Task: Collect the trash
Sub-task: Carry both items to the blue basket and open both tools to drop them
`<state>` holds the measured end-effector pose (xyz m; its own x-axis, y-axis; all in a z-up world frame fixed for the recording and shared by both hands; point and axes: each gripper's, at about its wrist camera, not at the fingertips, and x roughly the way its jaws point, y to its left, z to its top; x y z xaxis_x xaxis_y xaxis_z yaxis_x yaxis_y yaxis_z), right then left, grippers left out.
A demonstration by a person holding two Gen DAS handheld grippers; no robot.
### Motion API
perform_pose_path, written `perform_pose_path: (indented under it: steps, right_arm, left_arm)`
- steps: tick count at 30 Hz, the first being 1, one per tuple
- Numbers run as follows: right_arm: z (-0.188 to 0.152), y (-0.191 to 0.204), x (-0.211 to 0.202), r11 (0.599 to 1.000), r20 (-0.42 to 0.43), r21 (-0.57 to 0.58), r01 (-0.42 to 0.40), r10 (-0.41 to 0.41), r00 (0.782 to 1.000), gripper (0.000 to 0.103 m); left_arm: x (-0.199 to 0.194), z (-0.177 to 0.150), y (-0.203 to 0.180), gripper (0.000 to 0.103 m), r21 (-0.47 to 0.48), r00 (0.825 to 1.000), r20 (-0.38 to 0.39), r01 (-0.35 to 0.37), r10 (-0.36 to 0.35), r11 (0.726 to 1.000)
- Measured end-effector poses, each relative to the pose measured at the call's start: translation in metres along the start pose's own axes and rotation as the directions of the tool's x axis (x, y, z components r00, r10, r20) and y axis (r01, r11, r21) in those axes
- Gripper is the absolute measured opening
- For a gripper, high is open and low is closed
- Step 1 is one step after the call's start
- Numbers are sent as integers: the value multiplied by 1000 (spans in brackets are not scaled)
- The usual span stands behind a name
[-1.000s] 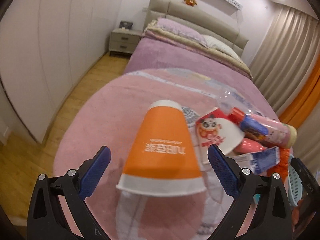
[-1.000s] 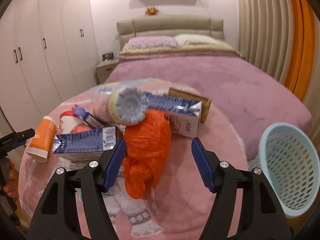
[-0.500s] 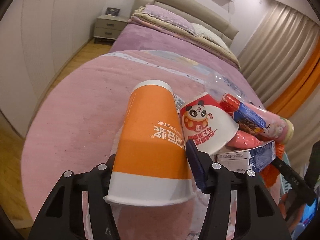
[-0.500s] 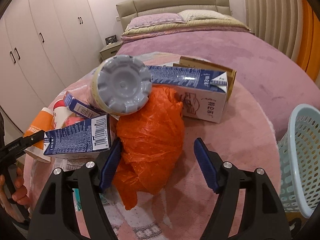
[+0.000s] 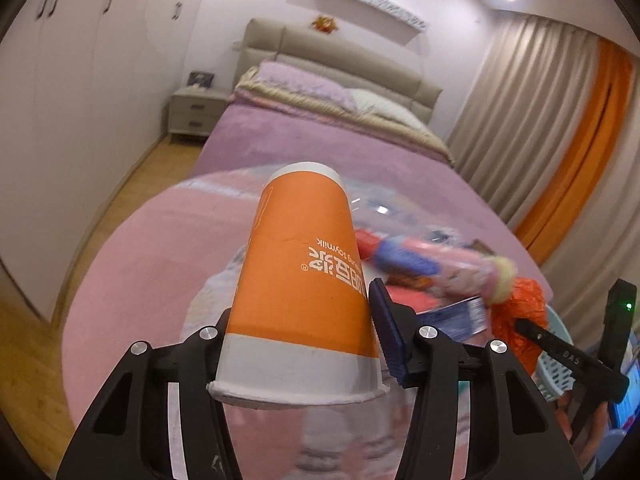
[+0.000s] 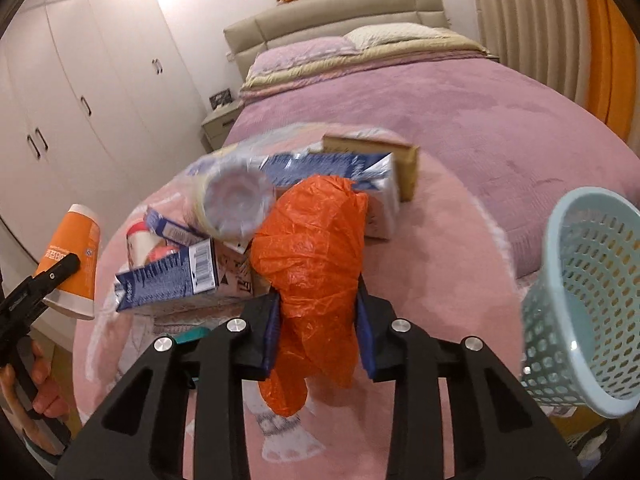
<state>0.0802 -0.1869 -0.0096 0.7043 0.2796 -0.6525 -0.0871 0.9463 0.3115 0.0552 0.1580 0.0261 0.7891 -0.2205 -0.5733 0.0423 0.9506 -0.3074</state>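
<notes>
Left wrist view has the left gripper (image 5: 300, 332) pinching an orange paper cup (image 5: 300, 280) near its white rim end. The cup is upside down, rim toward the camera, filling the middle of the frame. Its fingers (image 5: 386, 336) have just been closing, and now they press on the cup from both sides, with the left-hand one mostly hidden behind it. Behind the cup, at center right, the rest of the trash sits blurred on the round pink rug (image 5: 160, 264): a pink bottle (image 5: 440, 264) and some blue cartons.

Right wrist view: the right gripper (image 6: 318, 332) is squeezed onto an orange plastic bag (image 6: 312, 264), and those fingers (image 6: 366, 336) have just been closing too. The bag bulges above them and hangs out below, center frame. Just behind it are a blue-and-white milk carton (image 6: 376, 196), a brown box (image 6: 408, 160) and the bottle seen end-on (image 6: 236, 204); another blue carton (image 6: 168, 280) lies to the left.

A pale blue basket (image 6: 588, 300) stands at the right edge, apart from the pile. The cup (image 6: 72, 260) shows up at the left edge, with a hand (image 6: 44, 384) below it at lower left. The bed (image 6: 440, 120) fills the back.
</notes>
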Motion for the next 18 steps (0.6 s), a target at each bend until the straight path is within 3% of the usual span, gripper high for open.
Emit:
perform_pose_path:
  steps: [11,18]
  right_arm:
    - [15,-47,-67,996,120,81,34,-44,992,29]
    - [21,-108,-95,974,160,187,129,-160,974,29]
  left_arm:
    - [-1,3,-101,50,140,984,12,176,-179,974]
    - [22,-6,-186,50,249,952,-60,304,-299,919]
